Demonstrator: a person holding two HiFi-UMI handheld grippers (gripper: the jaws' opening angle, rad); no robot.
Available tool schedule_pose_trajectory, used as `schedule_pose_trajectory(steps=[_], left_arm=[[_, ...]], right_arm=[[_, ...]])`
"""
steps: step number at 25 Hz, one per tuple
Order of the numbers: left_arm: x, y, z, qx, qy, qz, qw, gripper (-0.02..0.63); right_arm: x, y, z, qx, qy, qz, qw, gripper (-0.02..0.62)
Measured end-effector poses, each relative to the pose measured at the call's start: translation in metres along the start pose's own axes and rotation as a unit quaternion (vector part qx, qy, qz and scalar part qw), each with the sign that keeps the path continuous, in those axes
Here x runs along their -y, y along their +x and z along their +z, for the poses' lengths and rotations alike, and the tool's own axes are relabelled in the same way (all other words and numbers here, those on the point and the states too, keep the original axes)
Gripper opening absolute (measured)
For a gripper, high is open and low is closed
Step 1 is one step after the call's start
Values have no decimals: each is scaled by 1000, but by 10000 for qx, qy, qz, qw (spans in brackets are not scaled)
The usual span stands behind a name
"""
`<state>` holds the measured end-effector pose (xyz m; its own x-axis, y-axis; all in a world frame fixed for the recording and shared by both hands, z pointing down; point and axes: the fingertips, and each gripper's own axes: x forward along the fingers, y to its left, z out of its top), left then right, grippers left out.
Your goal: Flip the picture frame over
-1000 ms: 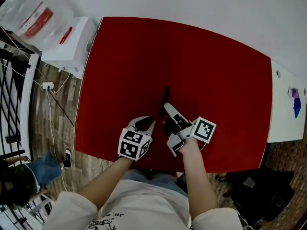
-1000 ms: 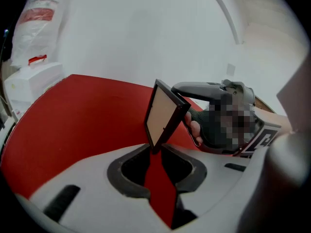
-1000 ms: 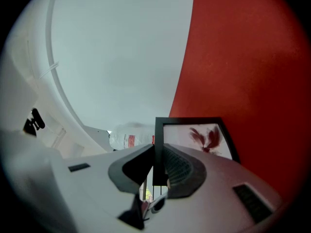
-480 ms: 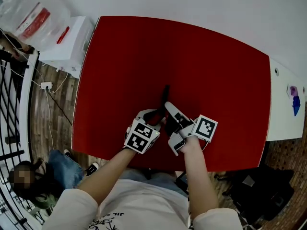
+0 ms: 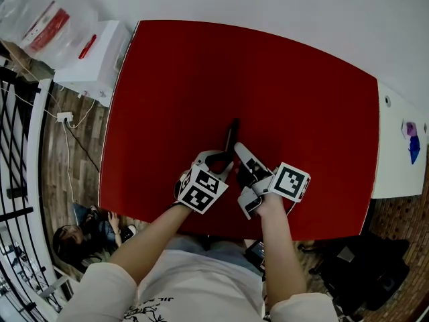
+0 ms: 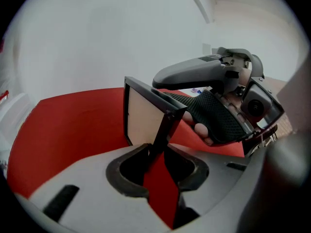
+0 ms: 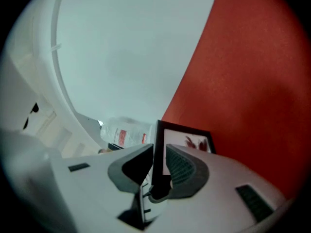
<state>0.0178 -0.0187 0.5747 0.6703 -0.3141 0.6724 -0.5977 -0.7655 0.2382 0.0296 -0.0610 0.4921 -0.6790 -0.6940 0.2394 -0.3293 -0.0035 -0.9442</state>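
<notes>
Edgewise, picture frame (image 6: 143, 118) clamped in right tool (image 5: 238, 151); left tool (image 5: 221, 159) closing around its edge, ungripped.

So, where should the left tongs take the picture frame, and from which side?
Probably the thin border at the near lower corner of the picture frame, from the person's side. It stands on edge on the red table, so only the border fits in the tongs. The right tongs clamp the near edge higher up; the left tongs straddle the border, jaws closing, not yet pressing.
</notes>
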Motion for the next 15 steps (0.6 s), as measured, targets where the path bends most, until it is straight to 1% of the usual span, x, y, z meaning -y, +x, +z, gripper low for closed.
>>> schedule_pose_trajectory(steps=[1, 3, 5, 6, 8, 12, 15], left_arm=[[0, 0, 0, -11, 9, -1, 10000, 107], [1, 1, 0, -23, 22, 9, 10000, 107], [1, 1, 0, -37, 39, 21, 10000, 107], [2, 0, 0, -44, 45, 23, 10000, 107], [2, 0, 0, -51, 54, 24, 10000, 107], [5, 1, 0, -55, 67, 29, 10000, 107], [6, 2, 1, -67, 61, -10, 10000, 107]], right_arm=[[0, -3, 4, -13, -285, -221, 9993, 66], [-1, -7, 11, -54, -873, -635, 9941, 73], [-5, -6, 15, -124, -1220, -829, 9890, 110], [-7, -3, 15, -161, -1304, -883, 9874, 130], [-9, 5, 14, -234, -1424, -1012, 9843, 148], [-5, 17, 10, -390, -1715, -1337, 9753, 150], [-2, 19, 8, -488, -1873, -1465, 9701, 149]])
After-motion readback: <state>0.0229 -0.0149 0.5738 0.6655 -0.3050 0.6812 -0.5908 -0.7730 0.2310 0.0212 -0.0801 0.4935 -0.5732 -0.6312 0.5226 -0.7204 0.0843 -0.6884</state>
